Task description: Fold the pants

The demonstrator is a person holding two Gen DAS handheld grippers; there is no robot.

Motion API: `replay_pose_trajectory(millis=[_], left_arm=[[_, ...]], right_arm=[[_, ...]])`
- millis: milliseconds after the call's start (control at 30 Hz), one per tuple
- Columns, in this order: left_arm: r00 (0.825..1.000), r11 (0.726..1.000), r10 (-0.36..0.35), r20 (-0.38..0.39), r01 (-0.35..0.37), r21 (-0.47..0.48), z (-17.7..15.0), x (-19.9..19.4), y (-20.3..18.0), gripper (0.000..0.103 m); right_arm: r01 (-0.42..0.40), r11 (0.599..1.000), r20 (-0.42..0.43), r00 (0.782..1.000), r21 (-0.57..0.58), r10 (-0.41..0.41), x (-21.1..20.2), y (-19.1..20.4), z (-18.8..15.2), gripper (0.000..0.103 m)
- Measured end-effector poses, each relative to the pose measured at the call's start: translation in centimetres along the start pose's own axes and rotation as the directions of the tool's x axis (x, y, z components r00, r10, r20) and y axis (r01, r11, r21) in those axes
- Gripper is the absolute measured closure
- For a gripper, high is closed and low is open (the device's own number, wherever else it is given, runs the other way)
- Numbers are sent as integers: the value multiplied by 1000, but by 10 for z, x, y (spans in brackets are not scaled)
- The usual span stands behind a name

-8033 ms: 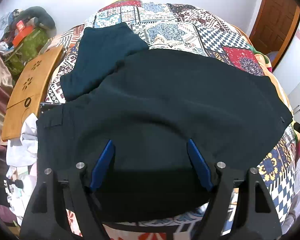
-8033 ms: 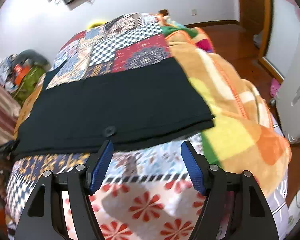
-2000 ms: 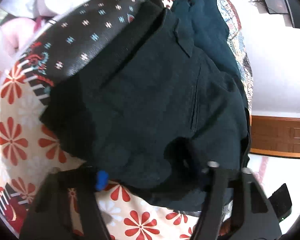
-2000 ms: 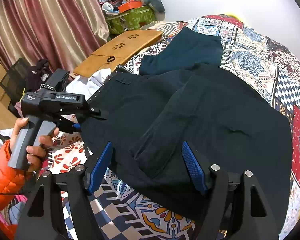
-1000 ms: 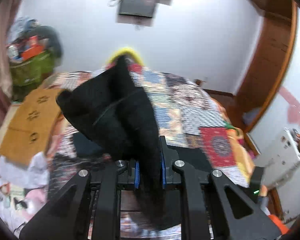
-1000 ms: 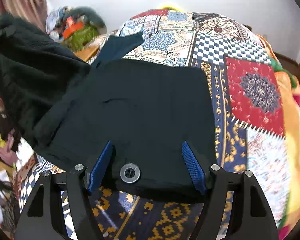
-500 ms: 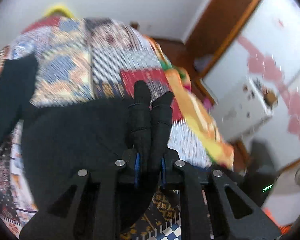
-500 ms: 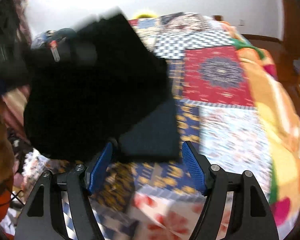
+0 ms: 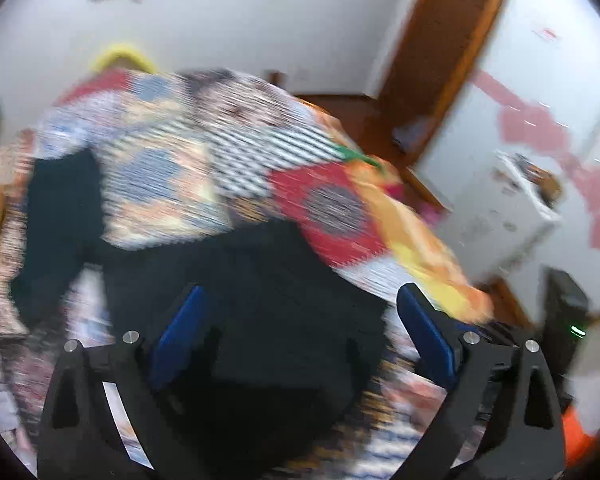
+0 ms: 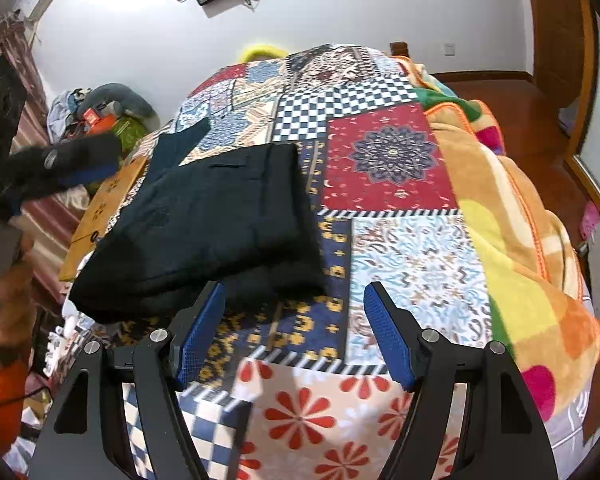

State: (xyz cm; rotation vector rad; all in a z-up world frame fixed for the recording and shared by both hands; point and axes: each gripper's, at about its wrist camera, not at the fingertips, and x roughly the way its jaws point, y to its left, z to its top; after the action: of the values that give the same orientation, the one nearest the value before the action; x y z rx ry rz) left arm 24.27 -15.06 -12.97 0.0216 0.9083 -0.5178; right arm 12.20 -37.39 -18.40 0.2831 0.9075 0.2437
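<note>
The black pants (image 10: pixel 216 224) lie folded in a thick rectangle on the patchwork bedspread (image 10: pixel 396 168), left of centre in the right wrist view. They show blurred in the left wrist view (image 9: pixel 260 308), just ahead of my left gripper (image 9: pixel 296 320), which is open and empty above them. My right gripper (image 10: pixel 292 332) is open and empty, just in front of the pants' near edge. The left gripper also shows at the far left of the right wrist view (image 10: pixel 80 164), held in a hand.
A dark teal garment (image 10: pixel 180 144) lies beyond the pants. A wooden lap table (image 10: pixel 100 216) and a clothes pile (image 10: pixel 100 116) stand left of the bed. An orange-yellow blanket (image 10: pixel 512 216) covers the bed's right side. A white appliance (image 9: pixel 504 220) stands by the wall.
My left gripper carried the pants' end over onto the rest, then opened and let go. The pants now lie folded. My right gripper stayed open and drew back to the near edge.
</note>
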Motion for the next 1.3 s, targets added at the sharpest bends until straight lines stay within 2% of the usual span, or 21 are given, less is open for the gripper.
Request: replay_pose_trajectory(millis=[67, 133, 333, 400, 500, 533, 567, 600, 667, 800, 1100, 1200, 1300], left_arm=[[992, 992, 126, -2, -126, 9, 10, 7, 26, 6], [974, 975, 224, -26, -224, 18, 18, 18, 52, 6], [940, 949, 315, -134, -315, 26, 36, 66, 109, 6], [929, 943, 332, -164, -330, 44, 34, 86, 119, 6], [896, 932, 363, -254, -348, 104, 24, 119, 130, 6], [891, 932, 362, -273, -343, 118, 17, 128, 134, 5], [894, 935, 354, -274, -333, 121, 11, 133, 138, 4], [908, 942, 335, -251, -317, 113, 5, 130, 141, 4], [917, 947, 322, -237, -307, 100, -3, 121, 148, 4], [921, 953, 301, -246, -302, 36, -22, 101, 165, 4], [910, 926, 329, -253, -363, -103, -95, 22, 172, 3], [917, 926, 311, -248, -352, -140, -119, 1, 161, 3], [938, 933, 249, -239, -299, -201, -137, -12, 151, 3]], right_arm=[[-16, 1000, -3, 1000, -8, 16, 4, 5, 1, 34], [-28, 999, -4, 1000, -18, 28, 8, 13, 0, 34], [-58, 998, -65, 996, -26, 56, 31, 28, -11, 34], [-43, 998, -69, 997, -43, 40, 38, 32, -13, 34], [-45, 998, -87, 995, -34, 42, 46, 30, -14, 34], [-50, 998, -91, 995, -23, 48, 48, 28, -14, 34], [-54, 998, -93, 994, -13, 52, 49, 26, -13, 34], [-54, 999, -92, 994, -8, 53, 49, 24, -12, 34], [-44, 999, -91, 995, -2, 44, 48, 21, -9, 34], [20, 999, -57, 998, 33, -18, 39, 13, -2, 34], [5, 1000, 11, 1000, 16, -5, 7, 21, 4, 33], [-20, 1000, 40, 999, -6, 20, 1, 31, 8, 34], [-54, 998, 43, 998, -41, 56, 0, 44, 9, 34]])
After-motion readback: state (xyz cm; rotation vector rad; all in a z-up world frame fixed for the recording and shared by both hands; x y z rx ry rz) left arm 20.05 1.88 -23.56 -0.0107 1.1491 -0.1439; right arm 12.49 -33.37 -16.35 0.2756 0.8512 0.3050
